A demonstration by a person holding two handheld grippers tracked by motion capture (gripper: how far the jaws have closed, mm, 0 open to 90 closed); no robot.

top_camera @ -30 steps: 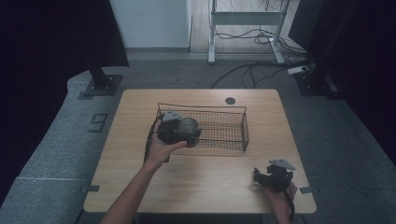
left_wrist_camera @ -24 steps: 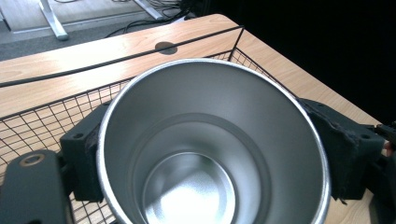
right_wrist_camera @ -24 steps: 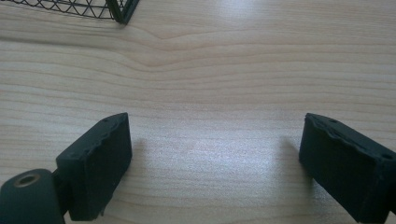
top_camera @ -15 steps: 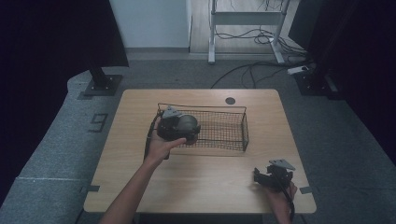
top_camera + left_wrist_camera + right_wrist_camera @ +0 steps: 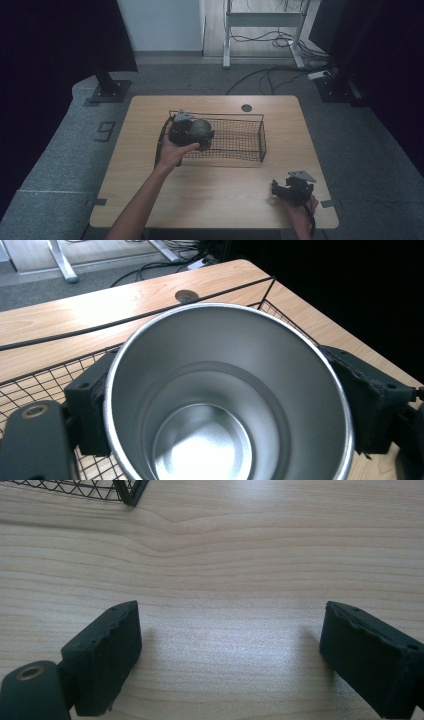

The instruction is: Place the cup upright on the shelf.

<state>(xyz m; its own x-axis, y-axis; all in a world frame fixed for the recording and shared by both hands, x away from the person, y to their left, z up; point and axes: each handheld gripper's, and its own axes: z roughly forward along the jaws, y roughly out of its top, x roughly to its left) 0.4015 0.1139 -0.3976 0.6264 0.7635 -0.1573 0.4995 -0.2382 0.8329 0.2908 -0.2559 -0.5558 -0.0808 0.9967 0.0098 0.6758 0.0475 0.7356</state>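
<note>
A steel cup (image 5: 225, 390) sits between the black pads (image 5: 92, 410) of my left gripper (image 5: 225, 405), its open mouth turned toward the camera and its inside empty. From above, my left gripper (image 5: 192, 132) is shut on the cup (image 5: 202, 129) over the left end of a black wire basket (image 5: 240, 140). My right gripper (image 5: 287, 190) rests at the near right corner of the wooden table (image 5: 215, 185). In its own view the right gripper (image 5: 230, 655) stands open over bare wood, with nothing between its pads (image 5: 107, 650).
The basket's corner (image 5: 127, 492) lies just beyond the right gripper. A round cable hole (image 5: 246, 108) marks the table's far edge. Dark curtains, a stand base (image 5: 107, 90) and floor cables (image 5: 280, 75) surround the table.
The left gripper with the cup has edged slightly away from the person, over the basket's left end. The right gripper has kept still.
</note>
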